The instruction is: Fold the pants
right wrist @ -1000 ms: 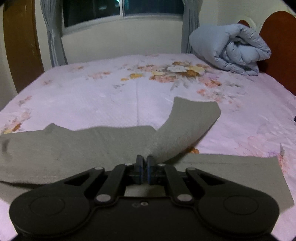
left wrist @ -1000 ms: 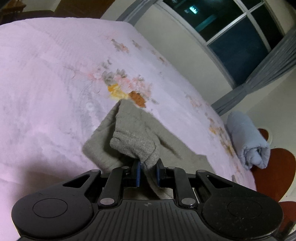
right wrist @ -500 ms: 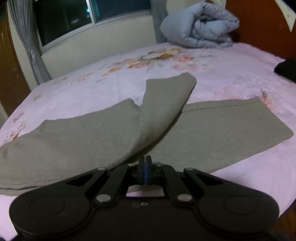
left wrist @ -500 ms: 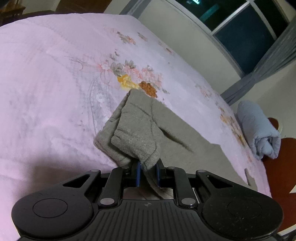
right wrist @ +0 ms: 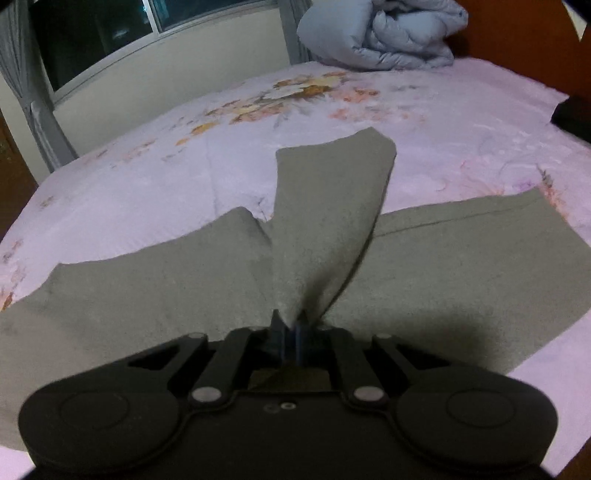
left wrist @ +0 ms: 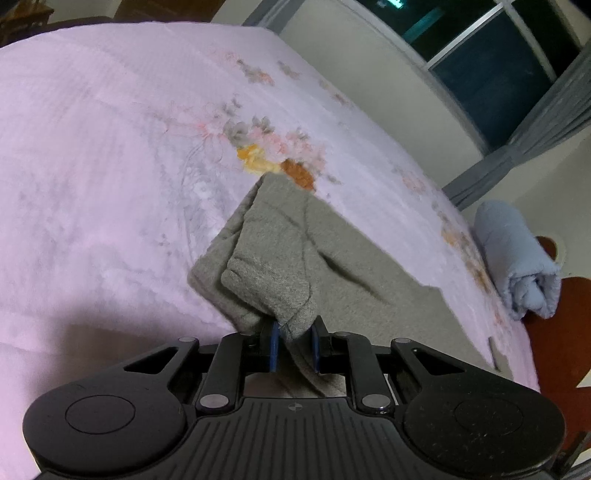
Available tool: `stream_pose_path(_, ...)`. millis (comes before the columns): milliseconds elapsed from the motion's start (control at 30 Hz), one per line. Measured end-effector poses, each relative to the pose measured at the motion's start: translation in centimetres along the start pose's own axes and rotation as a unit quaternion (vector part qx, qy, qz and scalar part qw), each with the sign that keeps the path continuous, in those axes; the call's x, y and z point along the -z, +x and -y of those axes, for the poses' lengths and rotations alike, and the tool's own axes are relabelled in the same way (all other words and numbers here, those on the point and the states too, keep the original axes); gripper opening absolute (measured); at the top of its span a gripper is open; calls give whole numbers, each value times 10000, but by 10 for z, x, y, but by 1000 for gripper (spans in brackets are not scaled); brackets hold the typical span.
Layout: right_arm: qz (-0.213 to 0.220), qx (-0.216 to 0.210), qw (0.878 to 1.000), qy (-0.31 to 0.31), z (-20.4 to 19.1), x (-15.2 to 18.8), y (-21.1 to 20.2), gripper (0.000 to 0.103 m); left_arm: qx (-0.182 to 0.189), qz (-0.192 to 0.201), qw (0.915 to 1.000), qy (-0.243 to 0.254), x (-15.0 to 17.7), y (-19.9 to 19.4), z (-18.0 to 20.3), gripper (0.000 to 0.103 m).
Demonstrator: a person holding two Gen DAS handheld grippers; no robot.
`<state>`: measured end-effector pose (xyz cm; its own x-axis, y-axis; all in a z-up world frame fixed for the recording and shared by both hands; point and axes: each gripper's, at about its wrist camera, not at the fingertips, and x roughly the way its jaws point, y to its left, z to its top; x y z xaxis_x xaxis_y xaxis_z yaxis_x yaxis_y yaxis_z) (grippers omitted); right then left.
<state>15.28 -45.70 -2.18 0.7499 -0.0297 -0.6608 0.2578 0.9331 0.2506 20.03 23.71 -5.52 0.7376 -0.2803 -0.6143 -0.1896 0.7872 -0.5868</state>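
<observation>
This is a bedroom in a home. A big bed (right wrist: 461,122) fills most of the view, with a pink cover that has flowers (right wrist: 295,88) printed on it. A blue blanket (right wrist: 384,33) sits rolled up at 1 o'clock, by a brown headboard (right wrist: 524,29). At 11 o'clock is a dark window (right wrist: 99,37) with a grey curtain (right wrist: 40,118) beside it.

The left wrist view looks forward along the left tongs (left wrist: 294,343), close above the grey pants (left wrist: 280,269), tilted toward the rolled blue duvet (left wrist: 517,262). The right wrist view, over the right tongs (right wrist: 291,334), faces that duvet (right wrist: 380,33) from low down. Both share pants (right wrist: 325,221), pink bed (right wrist: 147,192) and duvet.
</observation>
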Motion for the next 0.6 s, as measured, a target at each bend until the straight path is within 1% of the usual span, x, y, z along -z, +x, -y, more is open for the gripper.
stream_pose_path(67, 243, -44, 9995, -171, -2, 2, -20, 0, 146, 116, 9998, -20, -1, -5, -1, 16)
stream_pose_path(167, 262, -95, 9992, -275, -1, 14, -38, 0, -16, -12, 10000, 32, 1, 0, -3, 16)
stream_pose_path(233, 131, 9, 9996, -263, 4, 30, -30, 0, -19, -91, 9999, -68, 4, 5, -10, 16)
stream_pose_path(300, -152, 28, 9999, 65, 18, 40, -12, 0, 49, -77, 9996, -248, 6, 5, -15, 16)
stream_pose_path(333, -146, -20, 9997, 204, 22, 45, -8, 0, 54, -70, 9996, -261, 7, 4, -14, 16)
stream_pose_path(467, 104, -16, 9998, 194, 19, 46, -17, 0, -40, -63, 10000, -64, 7, 1, -10, 17)
stream_pose_path(500, 87, 64, 9998, 177, 21, 47, -14, 2, -83, -70, 9999, -38, 7, 1, -9, 23)
stream_pose_path(533, -10, 55, 9998, 210, 24, 48, -9, 5, -82, -76, 9999, -87, 8, 1, -10, 25)
stream_pose_path(567, -49, -17, 9995, 299, 28, 46, -5, 5, -105, -61, 9998, -142, 8, 0, -10, 33)
stream_pose_path(600, 21, -82, 9988, 482, 33, 43, -11, 11, -314, 11, 9994, -157, 8, -4, -10, 69)
